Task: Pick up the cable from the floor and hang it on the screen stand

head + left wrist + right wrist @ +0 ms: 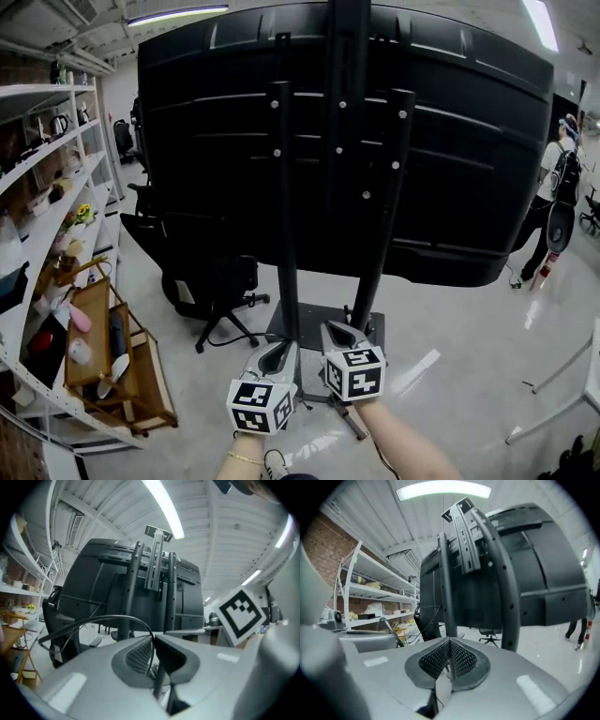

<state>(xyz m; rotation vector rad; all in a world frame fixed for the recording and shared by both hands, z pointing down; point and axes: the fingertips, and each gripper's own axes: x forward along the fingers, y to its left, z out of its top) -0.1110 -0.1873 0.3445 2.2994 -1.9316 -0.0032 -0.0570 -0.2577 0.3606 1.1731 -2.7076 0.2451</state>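
Held: cable (108, 617), pinched in left gripper (153, 640) and right gripper (450, 643), both closed; hazard: thin cable slipping free, or snagging screen stand (286, 187).

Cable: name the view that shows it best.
Left gripper view: the cable arcs leftward in full from the shut jaws of the left gripper. The right gripper view shows only a thin strand at the shut jaws of the right gripper; the head view shows none clearly.

- Pale, glossy floor (450, 319) reflecting the lights.
- White shelving (47, 159) along the left, crowded with small items, against a brick wall (328, 541).
- Black office chair (220, 291).
- Wooden trolley (112, 361) beside the shelving.
- Strip light (443, 488) on a white ribbed ceiling.
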